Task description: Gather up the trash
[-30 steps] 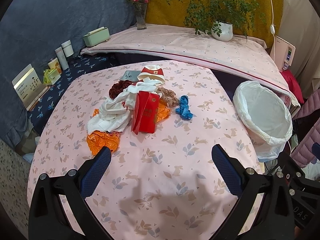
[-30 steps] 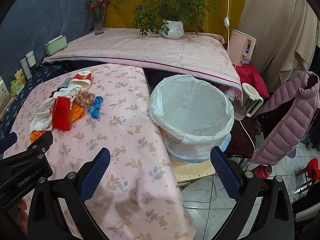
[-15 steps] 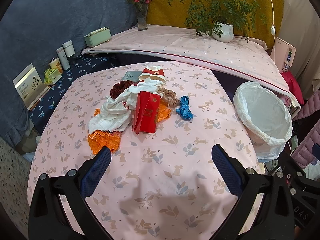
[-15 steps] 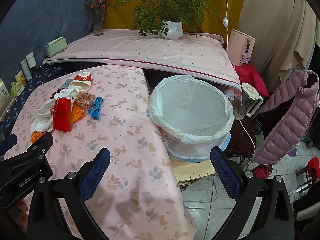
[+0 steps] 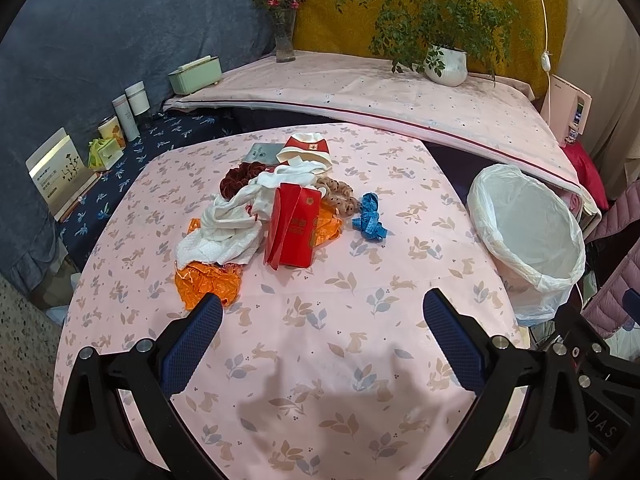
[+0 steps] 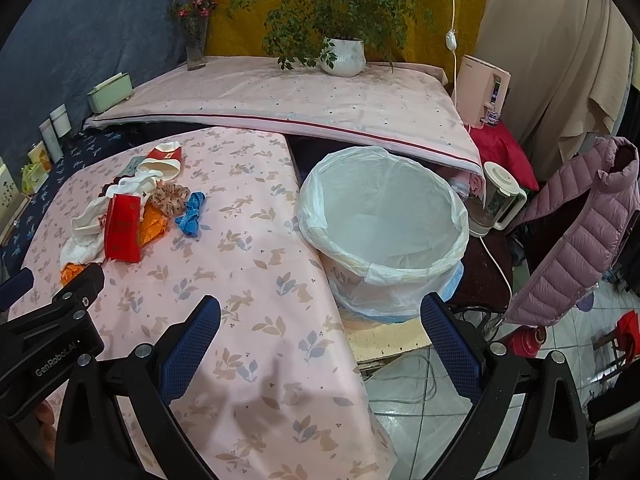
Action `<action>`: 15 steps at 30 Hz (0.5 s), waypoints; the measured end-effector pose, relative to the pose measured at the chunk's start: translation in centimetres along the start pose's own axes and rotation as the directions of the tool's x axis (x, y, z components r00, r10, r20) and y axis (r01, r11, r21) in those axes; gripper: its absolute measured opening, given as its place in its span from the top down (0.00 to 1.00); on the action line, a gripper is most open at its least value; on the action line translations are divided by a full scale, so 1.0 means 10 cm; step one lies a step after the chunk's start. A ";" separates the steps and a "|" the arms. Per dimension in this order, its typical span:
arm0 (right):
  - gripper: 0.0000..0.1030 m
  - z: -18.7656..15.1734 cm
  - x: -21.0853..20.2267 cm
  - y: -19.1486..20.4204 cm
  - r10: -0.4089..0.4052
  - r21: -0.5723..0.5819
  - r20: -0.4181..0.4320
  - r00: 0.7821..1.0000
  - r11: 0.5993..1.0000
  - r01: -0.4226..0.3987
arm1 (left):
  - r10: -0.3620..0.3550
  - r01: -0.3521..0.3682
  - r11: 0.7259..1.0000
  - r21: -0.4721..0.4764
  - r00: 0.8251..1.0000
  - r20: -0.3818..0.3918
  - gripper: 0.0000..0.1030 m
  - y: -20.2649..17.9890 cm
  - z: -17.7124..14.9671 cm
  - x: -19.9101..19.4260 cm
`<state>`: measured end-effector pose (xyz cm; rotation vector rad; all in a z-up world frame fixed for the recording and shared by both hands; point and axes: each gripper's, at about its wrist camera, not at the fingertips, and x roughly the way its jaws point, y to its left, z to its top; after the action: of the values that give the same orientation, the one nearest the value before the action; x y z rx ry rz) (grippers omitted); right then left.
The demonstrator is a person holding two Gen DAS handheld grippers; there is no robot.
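A heap of trash lies mid-table: a red paper bag [image 5: 294, 230] [image 6: 122, 227], white crumpled cloth [image 5: 228, 224], orange plastic wrap [image 5: 208, 282], a blue ribbon [image 5: 370, 218] [image 6: 191, 213], a brown scrunchie [image 5: 340, 198] and a red-and-white cup [image 5: 306, 150]. A bin lined with a white bag [image 5: 528, 232] [image 6: 384, 224] stands off the table's right edge. My left gripper [image 5: 320, 312] is open, hovering over the near table short of the heap. My right gripper [image 6: 320, 316] is open too, above the table edge in front of the bin.
The table [image 5: 320, 360] wears a pink floral cloth. Behind it runs a covered shelf [image 5: 380, 92] with a potted plant [image 5: 446, 66], flower vase [image 5: 285, 40] and green box [image 5: 195, 74]. Jars and cartons line the left. A purple jacket [image 6: 576, 232] and kettle [image 6: 500, 196] sit right of the bin.
Both views have shifted only slightly; the heap sits a little lower in the frame. Both grippers stay open and nothing has been picked up.
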<state>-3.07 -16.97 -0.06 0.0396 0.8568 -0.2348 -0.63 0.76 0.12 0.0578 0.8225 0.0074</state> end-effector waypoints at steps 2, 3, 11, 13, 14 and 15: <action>0.07 0.00 0.00 -0.01 0.001 0.002 -0.001 1.000 1.000 -0.001 | -0.005 0.005 1.000 -0.002 1.000 -0.003 0.07 0.00 0.00 0.00; 0.07 -0.01 0.01 0.00 0.001 0.003 -0.003 1.000 1.000 -0.001 | -0.008 0.008 1.000 -0.005 1.000 -0.006 0.07 0.01 0.01 0.00; 0.07 -0.05 0.08 -0.01 0.000 0.009 -0.010 1.000 1.000 0.000 | -0.016 0.016 1.000 -0.010 1.000 -0.013 0.07 0.02 0.04 0.04; 0.07 -0.04 0.12 0.00 0.002 0.010 -0.011 1.000 1.000 -0.002 | -0.015 0.015 1.000 -0.003 1.000 -0.014 0.07 0.02 0.04 0.08; 0.07 -0.04 0.12 0.01 0.003 0.011 -0.011 1.000 1.000 -0.003 | -0.014 0.014 1.000 0.000 1.000 -0.017 0.07 0.02 0.05 0.10; 0.07 -0.03 0.14 0.03 0.005 0.011 -0.010 1.000 1.000 -0.005 | -0.014 0.014 1.000 0.001 1.000 -0.022 0.07 0.03 0.04 0.13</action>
<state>-2.41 -16.91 -1.33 0.0530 0.8656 -0.2351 0.51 1.11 -0.52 0.0533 0.8444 -0.0057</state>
